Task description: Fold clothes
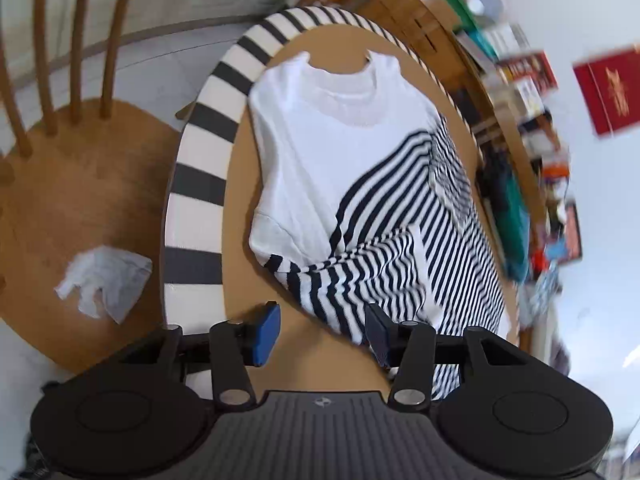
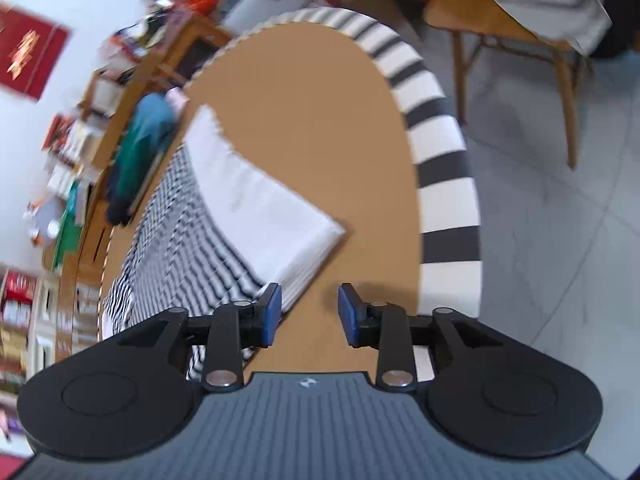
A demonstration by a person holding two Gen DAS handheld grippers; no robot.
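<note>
Your left gripper (image 1: 322, 330) is spread apart with nothing pinched. Its blue pad (image 1: 266, 334) hangs over bare tabletop, and the other finger sits right at the striped sleeve edge of the sweater (image 1: 352, 184), though I can't tell if it's actually touching the cloth. Your right gripper (image 2: 309, 314) is spread too and empty, both pads over bare brown surface just beside the sweater's (image 2: 240, 216) white corner.

The sweater itself is lying flat on the table (image 1: 240, 208), which has a brown top and a black-and-white striped rim. The neckline points to the far end in the left wrist view, the upper body is white, and the navy stripes run across the near half, with one striped sleeve folded in over the body.

Off to the side there's a wooden chair (image 1: 92, 168) with a crumpled white tissue (image 1: 104, 280) on its seat. The right wrist view shows another wooden chair (image 2: 516, 40) with grey cloth (image 2: 552, 0) piled on it. The shelves behind are cluttered and too blurred to read.
</note>
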